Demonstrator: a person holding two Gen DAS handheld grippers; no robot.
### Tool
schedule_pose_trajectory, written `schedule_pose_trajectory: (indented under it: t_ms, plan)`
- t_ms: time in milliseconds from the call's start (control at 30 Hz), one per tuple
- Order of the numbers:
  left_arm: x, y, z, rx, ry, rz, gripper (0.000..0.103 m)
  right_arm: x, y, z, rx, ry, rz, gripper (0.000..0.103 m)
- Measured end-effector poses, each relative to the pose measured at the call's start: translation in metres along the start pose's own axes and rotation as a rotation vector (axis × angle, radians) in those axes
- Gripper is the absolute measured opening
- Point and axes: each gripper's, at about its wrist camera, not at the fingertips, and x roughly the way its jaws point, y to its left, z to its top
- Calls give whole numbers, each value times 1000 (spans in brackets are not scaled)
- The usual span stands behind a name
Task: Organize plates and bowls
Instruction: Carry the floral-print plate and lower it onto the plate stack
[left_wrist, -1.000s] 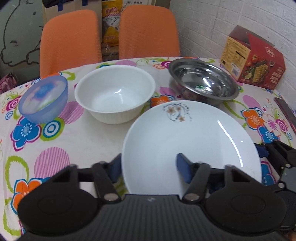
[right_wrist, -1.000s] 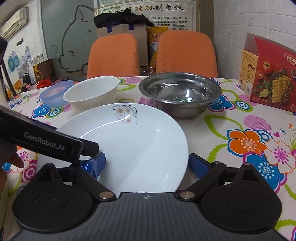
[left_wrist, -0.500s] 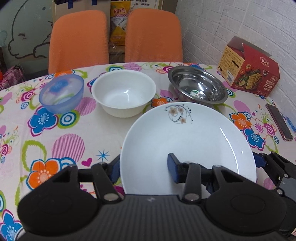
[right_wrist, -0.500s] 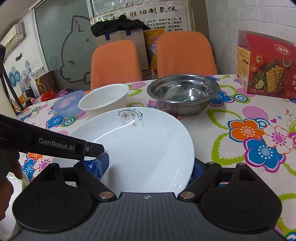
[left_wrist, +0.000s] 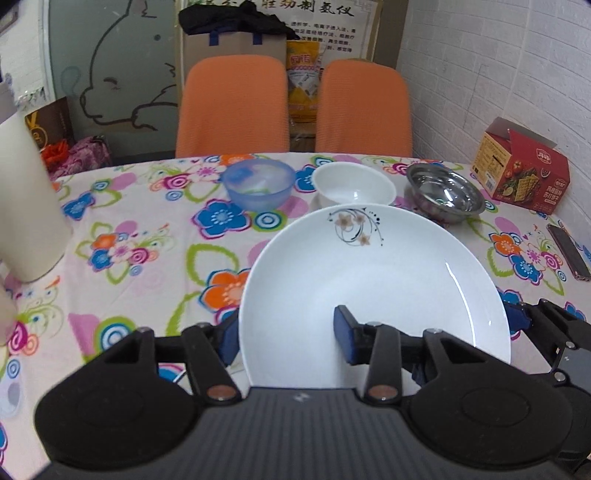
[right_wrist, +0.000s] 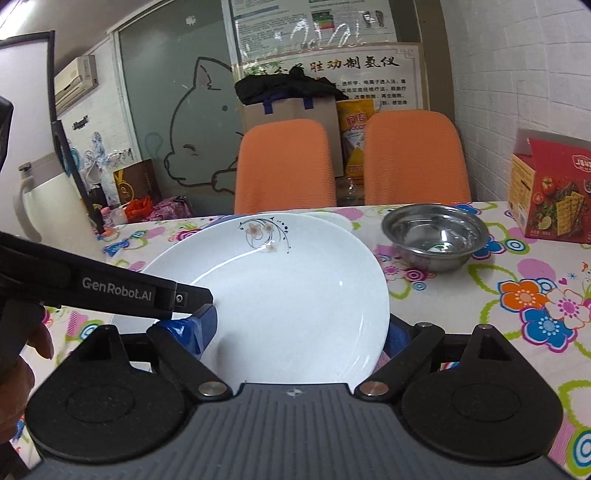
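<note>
A white plate (left_wrist: 373, 284) with a small flower print is held above the table. My left gripper (left_wrist: 286, 336) is shut on its left rim. My right gripper (right_wrist: 297, 334) is shut on its right rim, and the plate (right_wrist: 280, 295) tilts up towards me in the right wrist view. Beyond it on the table stand a blue bowl (left_wrist: 258, 182), a white bowl (left_wrist: 354, 184) and a steel bowl (left_wrist: 445, 192). The steel bowl (right_wrist: 436, 236) also shows in the right wrist view; the plate hides the other two there.
The table has a flowered cloth (left_wrist: 147, 236). A red cracker box (left_wrist: 524, 166) and a phone (left_wrist: 569, 251) lie at the right. A tall white jug (left_wrist: 26, 203) stands at the left. Two orange chairs (left_wrist: 232, 107) stand behind the table.
Both grippers have lifted the plate off the table and drawn it back towards me and up. The bowls now look smaller and farther away.
</note>
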Motion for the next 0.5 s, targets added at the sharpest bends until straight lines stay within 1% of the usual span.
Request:
schedule_pose_trajectory:
  t_ms: [167, 300, 400, 500]
  plan:
    - [-20, 37, -38, -66, 18, 44, 42, -1, 40, -17, -12, 31, 78, 78]
    - [-26, 55, -61, -100, 31, 65, 41, -3, 67, -34, -30, 69, 129, 78]
    - [-24, 64, -71, -123, 44, 57, 39, -2, 81, -44, -43, 95, 155, 78]
    - [-18, 70, -76, -149, 61, 41, 40, -3, 91, -54, -51, 105, 159, 78]
